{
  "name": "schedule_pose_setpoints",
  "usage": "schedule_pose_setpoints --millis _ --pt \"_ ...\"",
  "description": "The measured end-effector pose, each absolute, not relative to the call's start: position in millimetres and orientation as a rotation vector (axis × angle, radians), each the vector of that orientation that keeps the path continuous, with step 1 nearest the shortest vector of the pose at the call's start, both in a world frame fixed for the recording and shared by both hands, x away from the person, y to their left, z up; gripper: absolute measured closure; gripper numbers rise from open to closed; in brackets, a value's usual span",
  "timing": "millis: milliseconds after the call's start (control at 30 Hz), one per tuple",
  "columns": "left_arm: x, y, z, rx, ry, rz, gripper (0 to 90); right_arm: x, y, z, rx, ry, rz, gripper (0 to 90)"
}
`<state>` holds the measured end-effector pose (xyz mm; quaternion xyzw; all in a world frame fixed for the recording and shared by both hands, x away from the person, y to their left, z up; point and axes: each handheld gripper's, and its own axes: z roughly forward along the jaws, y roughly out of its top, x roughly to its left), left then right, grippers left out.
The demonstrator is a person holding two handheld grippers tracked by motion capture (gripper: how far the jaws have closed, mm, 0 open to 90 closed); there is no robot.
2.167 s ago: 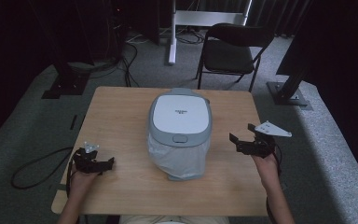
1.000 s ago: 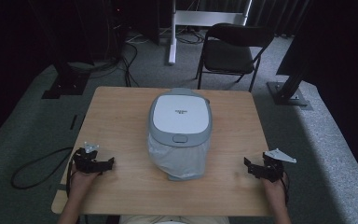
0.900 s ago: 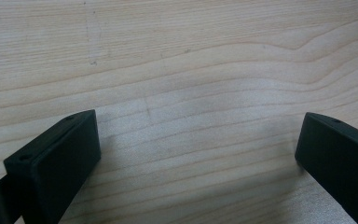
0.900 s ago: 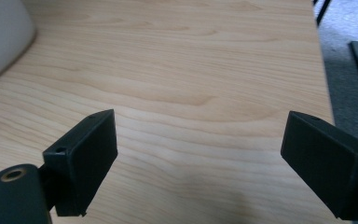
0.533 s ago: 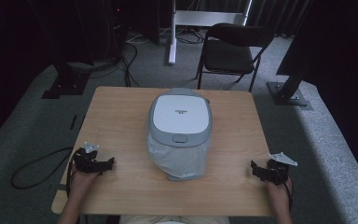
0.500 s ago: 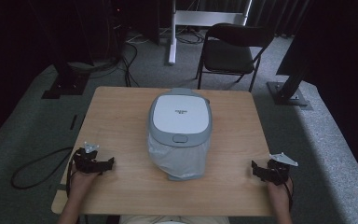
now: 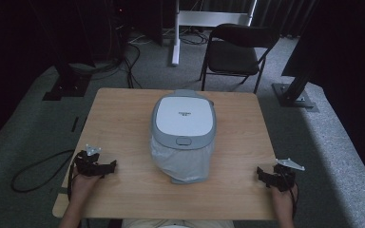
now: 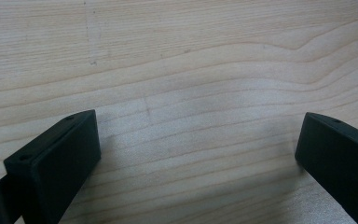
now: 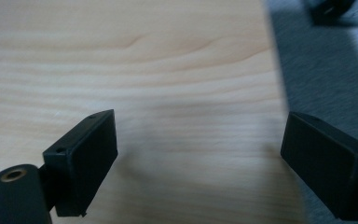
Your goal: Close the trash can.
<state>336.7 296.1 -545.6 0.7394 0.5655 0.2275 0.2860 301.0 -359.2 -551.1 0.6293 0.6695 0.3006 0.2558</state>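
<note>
Pulled back from beside the bin (image 7: 183, 133) to the surface's (image 7: 123, 118) near right corner: right gripper (image 7: 268, 176), fingers (image 9: 81, 158) spread wide, gripping nothing. Rested at the near left edge, likewise agape and empty: left gripper (image 7: 105, 167). Stood mid-surface, lid closed, liner draped toward the near edge: bin. Looked like work finished, both hands parked.
</note>
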Motion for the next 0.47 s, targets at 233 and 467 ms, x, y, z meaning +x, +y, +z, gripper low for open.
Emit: schedule_pose_setpoints --millis 233,467 --pt "336.7 296.1 -545.6 1.977 1.511 0.609 0.0 306.1 -352.1 -551.2 1.661 1.865 0.813 11.5" --pt "336.7 296.1 -545.6 1.976 1.511 0.608 0.0 309.7 -349.1 -551.1 1.661 1.869 0.814 11.1"
